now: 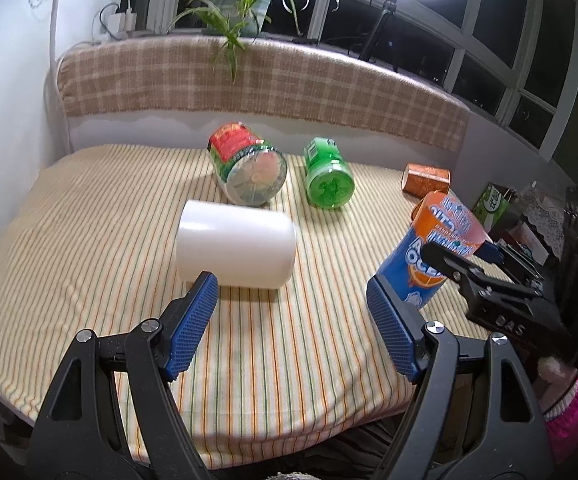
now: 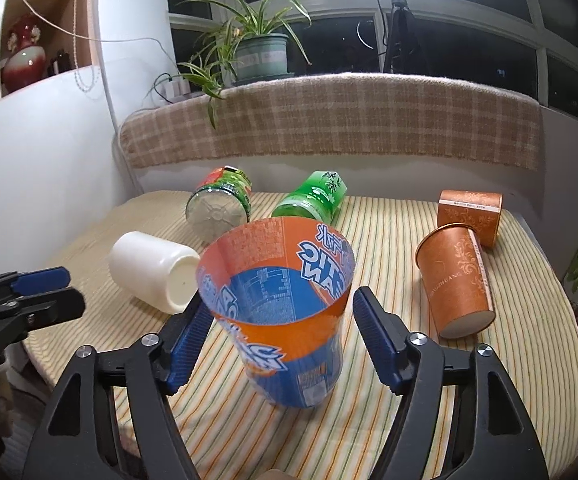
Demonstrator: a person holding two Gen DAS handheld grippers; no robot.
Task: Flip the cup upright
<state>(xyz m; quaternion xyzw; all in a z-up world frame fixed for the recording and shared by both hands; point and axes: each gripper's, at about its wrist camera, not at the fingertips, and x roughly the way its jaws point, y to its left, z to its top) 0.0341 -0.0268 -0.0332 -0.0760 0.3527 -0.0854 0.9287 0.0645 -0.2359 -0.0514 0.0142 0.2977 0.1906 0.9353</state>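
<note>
An orange and blue printed cup (image 2: 285, 312) stands mouth up on the striped tablecloth, leaning a little, between the fingers of my right gripper (image 2: 281, 336). The jaws are open; the left pad (image 2: 191, 344) is close to the cup wall, the right pad (image 2: 373, 332) stands apart from it. The same cup (image 1: 429, 248) shows at the right of the left wrist view, with the right gripper beside it. My left gripper (image 1: 293, 320) is open and empty, just in front of a white cup (image 1: 235, 248) that lies on its side.
A red and green bottle (image 1: 247, 162) and a green bottle (image 1: 327, 174) lie at the back of the table (image 1: 89, 220). Two orange paper cups (image 2: 455, 280) (image 2: 471, 216) lie on their sides at the right. A plaid-covered ledge with a potted plant (image 2: 257, 52) runs behind.
</note>
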